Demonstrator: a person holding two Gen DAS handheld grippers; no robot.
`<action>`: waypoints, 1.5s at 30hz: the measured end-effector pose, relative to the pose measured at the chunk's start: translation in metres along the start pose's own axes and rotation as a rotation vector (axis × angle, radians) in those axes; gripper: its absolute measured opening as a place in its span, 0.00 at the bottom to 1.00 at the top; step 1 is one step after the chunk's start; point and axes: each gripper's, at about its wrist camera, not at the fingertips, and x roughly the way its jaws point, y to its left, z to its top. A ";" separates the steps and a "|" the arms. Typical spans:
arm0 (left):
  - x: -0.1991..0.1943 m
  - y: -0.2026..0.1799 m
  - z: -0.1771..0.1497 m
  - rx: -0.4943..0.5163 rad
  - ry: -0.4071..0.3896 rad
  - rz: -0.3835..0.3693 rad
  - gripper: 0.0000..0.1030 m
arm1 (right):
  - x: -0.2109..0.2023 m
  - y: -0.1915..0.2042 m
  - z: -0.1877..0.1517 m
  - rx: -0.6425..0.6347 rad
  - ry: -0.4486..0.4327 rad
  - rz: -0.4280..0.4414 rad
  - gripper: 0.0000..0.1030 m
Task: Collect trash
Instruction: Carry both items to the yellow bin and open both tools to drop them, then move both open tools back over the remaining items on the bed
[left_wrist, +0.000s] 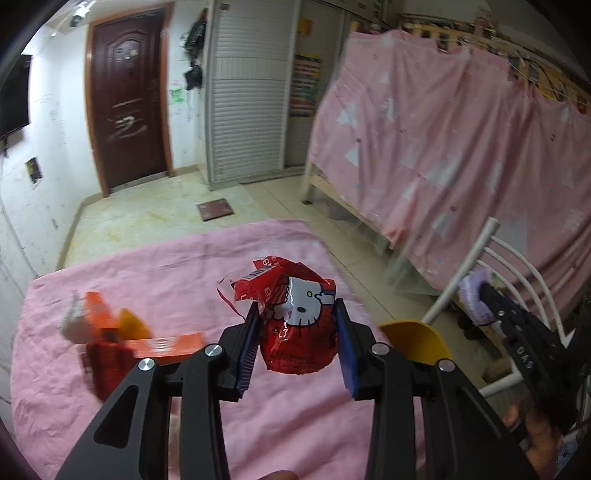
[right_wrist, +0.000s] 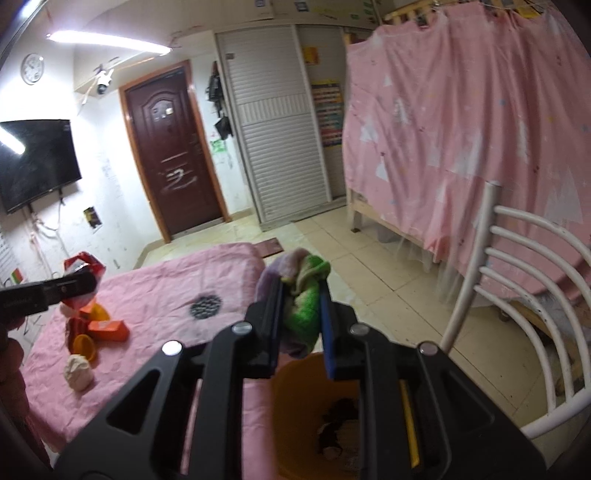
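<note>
We can't read the print on the red wrapper (left_wrist: 301, 325); its lower sides sit behind the left gripper's (left_wrist: 297, 345) pads. The orange boxes (left_wrist: 110, 332) at left in the left wrist view are motion-smeared, so we can't separate box from cup there. The yellow bin (right_wrist: 314, 413) is mostly hidden behind the right gripper's (right_wrist: 301, 328) frame and cut by the bottom edge; the dark bits inside it are too blurred to identify. We can't tell what the dark patterned disc (right_wrist: 205, 305) on the pink cloth (right_wrist: 166, 288) is. The white chair (right_wrist: 517, 295) runs out of frame at right. The person's hand (left_wrist: 535, 435) is clipped at the corner.
</note>
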 end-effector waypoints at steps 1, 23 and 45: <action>0.004 -0.009 0.001 0.010 0.009 -0.017 0.30 | -0.001 -0.006 0.000 0.007 0.000 -0.009 0.17; 0.048 -0.115 -0.008 0.104 0.102 -0.299 0.43 | -0.020 -0.070 0.001 0.160 -0.052 -0.047 0.49; 0.006 -0.068 -0.006 0.063 0.006 -0.208 0.56 | -0.023 -0.041 0.007 0.115 -0.079 0.048 0.62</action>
